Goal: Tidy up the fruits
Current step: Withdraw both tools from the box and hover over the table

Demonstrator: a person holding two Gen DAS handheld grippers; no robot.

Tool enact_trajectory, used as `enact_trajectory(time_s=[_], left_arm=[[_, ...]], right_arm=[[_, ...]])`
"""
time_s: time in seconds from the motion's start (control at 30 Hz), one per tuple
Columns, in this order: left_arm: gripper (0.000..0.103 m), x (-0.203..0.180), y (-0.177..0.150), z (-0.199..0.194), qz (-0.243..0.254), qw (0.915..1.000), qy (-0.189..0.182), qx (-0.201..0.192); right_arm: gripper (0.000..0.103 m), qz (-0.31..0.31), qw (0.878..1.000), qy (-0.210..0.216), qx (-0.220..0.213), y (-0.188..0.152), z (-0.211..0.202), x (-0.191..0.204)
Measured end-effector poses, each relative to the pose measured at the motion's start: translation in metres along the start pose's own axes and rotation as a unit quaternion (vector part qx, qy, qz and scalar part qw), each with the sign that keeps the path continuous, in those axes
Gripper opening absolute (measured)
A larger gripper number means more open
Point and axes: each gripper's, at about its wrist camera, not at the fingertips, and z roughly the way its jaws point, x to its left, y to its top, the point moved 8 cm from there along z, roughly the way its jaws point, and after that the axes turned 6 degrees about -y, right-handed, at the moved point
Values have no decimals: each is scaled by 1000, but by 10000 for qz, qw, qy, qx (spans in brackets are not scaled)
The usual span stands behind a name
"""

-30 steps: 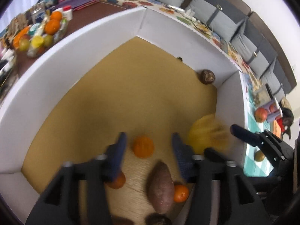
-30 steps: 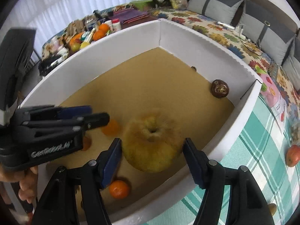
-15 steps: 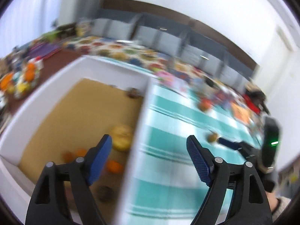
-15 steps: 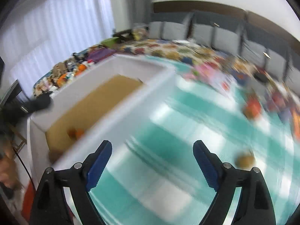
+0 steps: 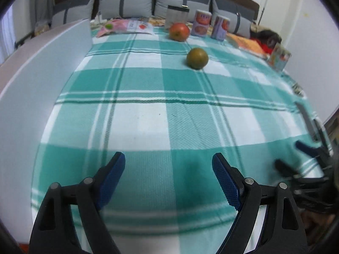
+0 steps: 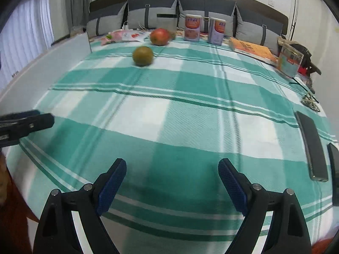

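left wrist view: your left claw [image 5: 168, 162] is spread wide and empty, low over the checked cloth [image 5: 148, 116]. two fruits are left out on it: a green fruit [image 5: 197, 58] well ahead and slightly right of the claw, and a red fruit [image 5: 179, 31] beyond it, near the cans [image 5: 210, 24] at the far edge. the white box [image 5: 42, 67] runs along your left; its inside is hidden from here, so you cannot tell what it holds. at the right edge you can see the right claw [image 5: 296, 158], blurred.

right wrist view: your right claw [image 6: 172, 170] is also spread, pinching nothing, above the cloth [image 6: 190, 116]. the green fruit [image 6: 142, 55] sits far ahead and to the left of it, the red fruit [image 6: 160, 36] just behind that. the box [image 6: 53, 63] wall lies left. phones [image 6: 311, 146] rest at your right.

judging by this, two fruits remain to be collected; the green one is the closer reach for either claw.
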Motion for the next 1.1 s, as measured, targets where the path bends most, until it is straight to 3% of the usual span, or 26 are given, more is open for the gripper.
enact_trajectory(time_s=[0.13,0.23,0.47,0.63,0.77,0.93,1.03,1.1], left_arm=[[86,9,0,22,58,9995,285,102],[89,11,-4,24,256,9989,395,-64],[94,11,-2,28,278,9985,461,-67],[94,10,-2,28,280,9986,452,-68],[94,11,-2,28,278,9986,452,-67],[94,11,-3,28,279,9986,452,-68],[94,11,-3,28,278,9986,454,-69],[94,11,-3,28,278,9986,454,-69]], right_arm=[[88,253,9996,66,-43,3,4,-7],[88,229,9997,47,23,-3,10,-6],[91,124,9999,-61,99,-8,19,-1],[93,425,9986,-219,241,-6,19,-12],[93,980,9938,-290,447,8,29,-33],[93,981,9920,-518,596,35,62,-51],[103,1085,9904,-579,626,47,83,-63],[103,979,9916,-651,547,53,90,-67]])
